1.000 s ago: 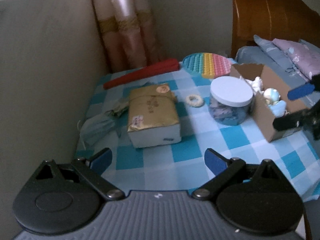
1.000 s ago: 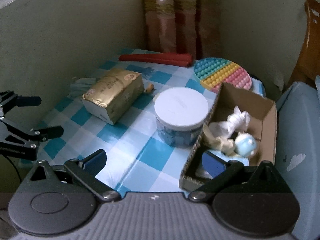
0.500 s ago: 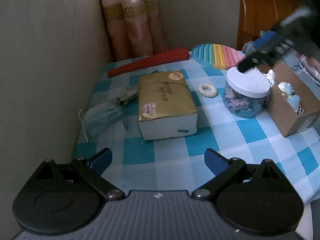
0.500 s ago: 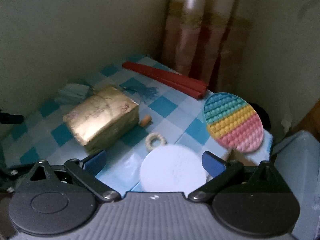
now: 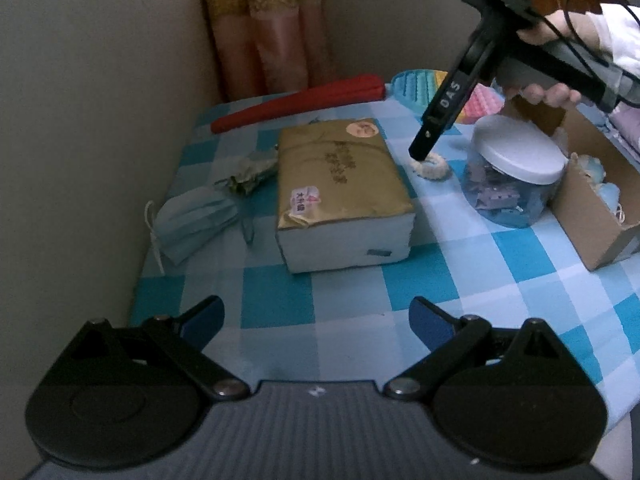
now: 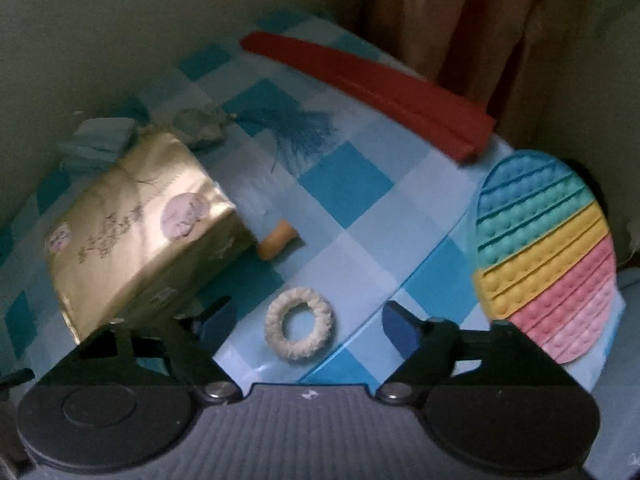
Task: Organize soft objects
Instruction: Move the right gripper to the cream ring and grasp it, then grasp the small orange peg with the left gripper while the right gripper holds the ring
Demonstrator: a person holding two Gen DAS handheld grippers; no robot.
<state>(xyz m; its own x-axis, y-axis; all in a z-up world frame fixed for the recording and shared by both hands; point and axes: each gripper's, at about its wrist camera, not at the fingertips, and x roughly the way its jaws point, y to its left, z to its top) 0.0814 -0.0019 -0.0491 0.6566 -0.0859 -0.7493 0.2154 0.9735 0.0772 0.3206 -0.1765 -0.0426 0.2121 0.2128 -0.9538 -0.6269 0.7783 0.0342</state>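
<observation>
A cream fabric ring lies on the checked tablecloth between the jaws of my right gripper. Those jaws are closing, and the pads stand a little clear of the ring on both sides. In the left wrist view the right gripper points steeply down at the ring, with a person's hand on its handle. My left gripper hovers open over the near cloth with nothing between its fingers. A blue face mask lies crumpled by the left wall.
A gold tissue pack sits mid-table, close to the ring's left. A white-lidded jar and a cardboard box of soft toys stand to the right. A red folded fan, a rainbow bubble mat and a blue tassel lie further back.
My right gripper swung from the cardboard box, over the jar, down to the cream ring, and its jaws narrowed. My left gripper sank slightly toward the table.
</observation>
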